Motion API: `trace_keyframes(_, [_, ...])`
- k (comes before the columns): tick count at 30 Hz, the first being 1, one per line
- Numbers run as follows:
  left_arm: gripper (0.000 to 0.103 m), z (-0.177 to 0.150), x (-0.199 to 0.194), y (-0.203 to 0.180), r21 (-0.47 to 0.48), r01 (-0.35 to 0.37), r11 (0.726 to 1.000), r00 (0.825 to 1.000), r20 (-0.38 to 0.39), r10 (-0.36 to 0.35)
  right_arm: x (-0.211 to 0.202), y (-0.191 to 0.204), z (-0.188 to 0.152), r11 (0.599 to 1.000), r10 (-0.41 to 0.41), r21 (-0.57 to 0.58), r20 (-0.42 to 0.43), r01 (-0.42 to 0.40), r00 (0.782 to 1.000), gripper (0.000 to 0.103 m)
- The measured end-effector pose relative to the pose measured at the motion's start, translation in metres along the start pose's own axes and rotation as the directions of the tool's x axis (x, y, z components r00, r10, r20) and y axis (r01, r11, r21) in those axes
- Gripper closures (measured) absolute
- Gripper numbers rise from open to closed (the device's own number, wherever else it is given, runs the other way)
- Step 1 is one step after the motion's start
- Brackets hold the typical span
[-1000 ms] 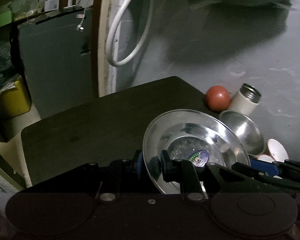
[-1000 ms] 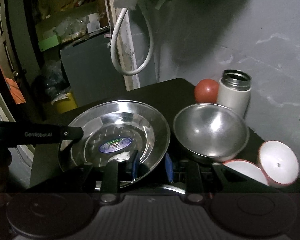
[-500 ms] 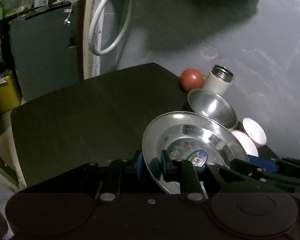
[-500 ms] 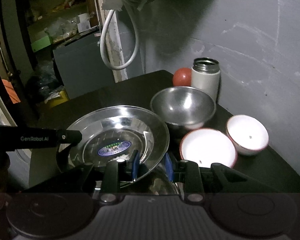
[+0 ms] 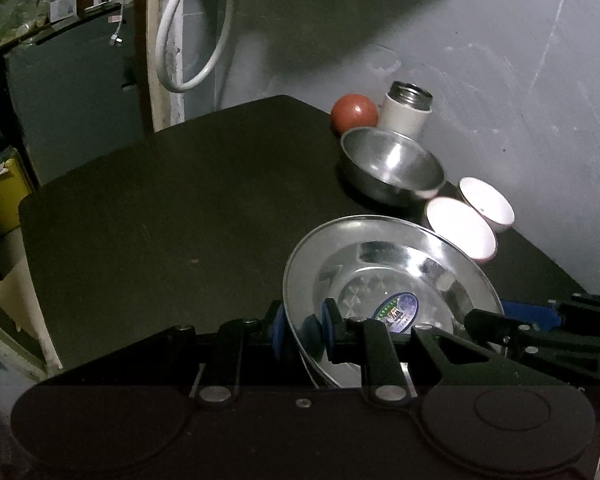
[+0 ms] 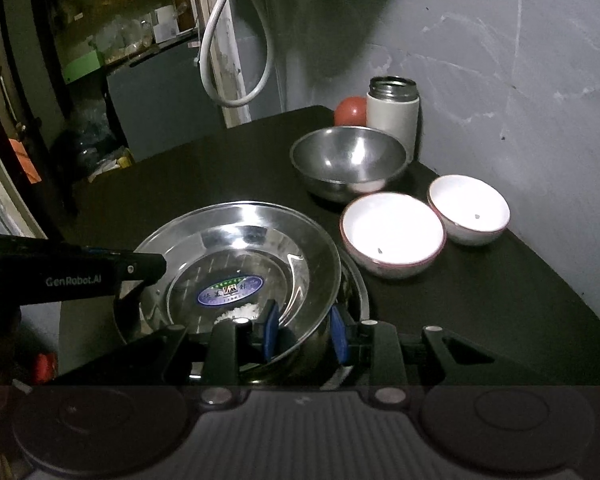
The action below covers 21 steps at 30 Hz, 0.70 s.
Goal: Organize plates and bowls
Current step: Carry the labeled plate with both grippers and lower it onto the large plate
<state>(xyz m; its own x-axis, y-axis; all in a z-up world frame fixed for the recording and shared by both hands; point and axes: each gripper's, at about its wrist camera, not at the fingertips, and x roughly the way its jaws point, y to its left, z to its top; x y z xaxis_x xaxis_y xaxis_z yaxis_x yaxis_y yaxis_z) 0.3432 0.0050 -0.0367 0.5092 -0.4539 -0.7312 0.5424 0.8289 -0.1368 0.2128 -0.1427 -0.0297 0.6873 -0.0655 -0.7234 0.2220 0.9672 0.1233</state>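
Note:
A shiny steel plate (image 5: 380, 272) (image 6: 236, 248) with a blue oval sticker hangs tilted over the front right of the dark table (image 5: 160, 208). My left gripper (image 5: 305, 330) is shut on its left rim, one pad inside and one outside. The near rim is clamped the same way by my right gripper (image 6: 304, 334). A second steel plate's rim (image 6: 358, 284) shows just beneath. Behind stand a steel bowl (image 5: 396, 164) (image 6: 348, 160) and two white bowls with red rims (image 6: 392, 232) (image 6: 468, 208).
A white thermos with no lid (image 6: 392, 112) and a red ball (image 6: 350, 108) stand at the table's back corner against the grey wall. A white hose (image 5: 192, 40) hangs on the wall behind. The table's left half (image 5: 140, 180) is bare dark surface.
Both grippers have drawn back toward the table's front with the steel plate held between them. The steel bowl and white bowls now lie farther away, and a second plate shows underneath.

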Motion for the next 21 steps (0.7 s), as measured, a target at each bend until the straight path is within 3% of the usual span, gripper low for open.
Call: trace_keyframes(21, [0.078, -0.011, 0.010, -0.027, 0.115, -0.030, 0.993, 0.999, -0.008, 0.031, -0.004, -0.007, -0.012, 0.999, -0.043, 0.002, -0.037, 0.043, 0.998, 0.071])
